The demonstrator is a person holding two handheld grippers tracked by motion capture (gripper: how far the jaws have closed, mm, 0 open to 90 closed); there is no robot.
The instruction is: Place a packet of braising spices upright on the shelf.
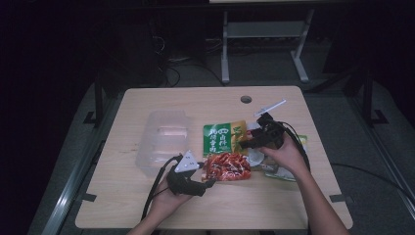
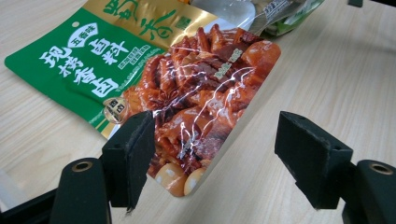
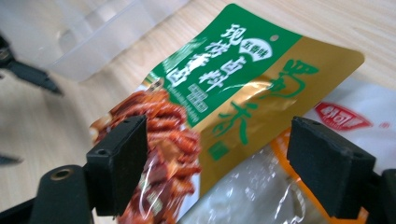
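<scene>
Glossy plastic pouch (image 2: 187, 93) on a matt pale wood table (image 2: 327, 70).

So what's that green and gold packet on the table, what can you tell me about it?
The green and gold packet is a flat, glossy sealed pouch, green at one end with white Chinese characters, gold at the other with green ones. It lies face up near the middle of the wooden table, slightly curled at one edge. A clear pack of red braised food overlaps its lower part, and other pale packets lie against its gold end. The right gripper hovers over it, jaws wide, not pressing on it.
</scene>
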